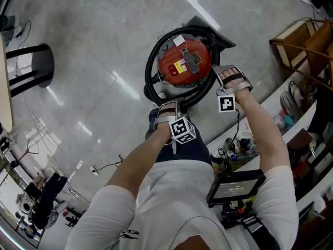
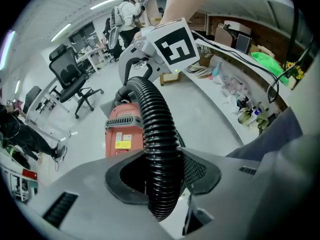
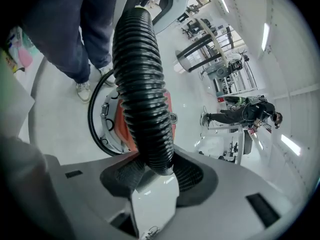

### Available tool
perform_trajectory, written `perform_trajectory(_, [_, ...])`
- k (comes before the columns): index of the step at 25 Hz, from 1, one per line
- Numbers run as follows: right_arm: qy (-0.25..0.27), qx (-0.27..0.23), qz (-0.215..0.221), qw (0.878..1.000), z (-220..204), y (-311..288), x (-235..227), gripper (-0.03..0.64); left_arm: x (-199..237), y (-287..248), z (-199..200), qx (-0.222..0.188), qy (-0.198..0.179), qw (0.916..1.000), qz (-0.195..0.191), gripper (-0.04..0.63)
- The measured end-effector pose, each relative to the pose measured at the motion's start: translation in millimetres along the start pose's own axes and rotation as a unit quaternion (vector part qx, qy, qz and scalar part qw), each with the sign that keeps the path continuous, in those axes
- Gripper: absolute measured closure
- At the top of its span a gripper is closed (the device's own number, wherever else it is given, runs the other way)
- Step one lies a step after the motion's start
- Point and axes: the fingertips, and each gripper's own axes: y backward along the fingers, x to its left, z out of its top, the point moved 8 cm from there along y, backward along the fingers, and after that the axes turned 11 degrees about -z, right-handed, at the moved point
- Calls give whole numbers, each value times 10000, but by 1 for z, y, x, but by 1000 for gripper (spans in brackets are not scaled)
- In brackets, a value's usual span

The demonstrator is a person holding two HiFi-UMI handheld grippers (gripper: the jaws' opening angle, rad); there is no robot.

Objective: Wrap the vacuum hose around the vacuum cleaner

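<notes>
Both jaws clamp the hose point(image 1: 149, 69), left gripper point(image 1: 167, 107) at seven o'clock of the vacuum point(image 1: 184, 64), right gripper point(image 1: 229, 77) at four, so I can seat this loop snugly.

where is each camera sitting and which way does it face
Head view: on the person's head, looking steeply down at the vacuum cleaner; both forearms, left gripper, right gripper show.
Left gripper view: on the left gripper, along its fingers shut on the hose; right forearm shows.
Right gripper view: on the right gripper, along its fingers shut on the hose; legs show.
All share hose and vacuum cleaner.
</notes>
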Motion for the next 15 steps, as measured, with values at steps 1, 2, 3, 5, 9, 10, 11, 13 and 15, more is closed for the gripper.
perform_trajectory(1, [49,-23,17,10000,-1,-2,5,442,-3,-6,0,19,68,10000,-26,434])
perform_trajectory(2, [95,-47,26,9999,-2,-3,10,442,-6,-11,0,31,127,9999,-54,434])
perform_trajectory(3, [148,-71,14,9999,-3,-4,15,440,-10,-16,-1,36,172,9998,-83,434])
perform_trajectory(5, [271,-129,-61,9995,-5,-5,24,439,-16,-26,-1,47,228,9996,-148,434])
perform_trajectory(9, [328,-203,-119,9992,-9,-11,40,437,-27,-48,-2,114,322,9991,-249,434])
perform_trajectory(10, [326,-240,-138,9991,-9,-13,43,436,-28,-54,-3,135,357,9989,-274,434])
perform_trajectory(11, [346,-285,-167,9989,-9,-15,47,434,-30,-60,-4,160,406,9986,-302,434])
perform_trajectory(13, [409,-375,-240,9982,-9,-18,55,430,-35,-72,-7,209,524,9978,-362,434])
perform_trajectory(15, [427,-436,-309,9977,-8,-19,60,423,-38,-84,-10,257,596,9972,-375,433])
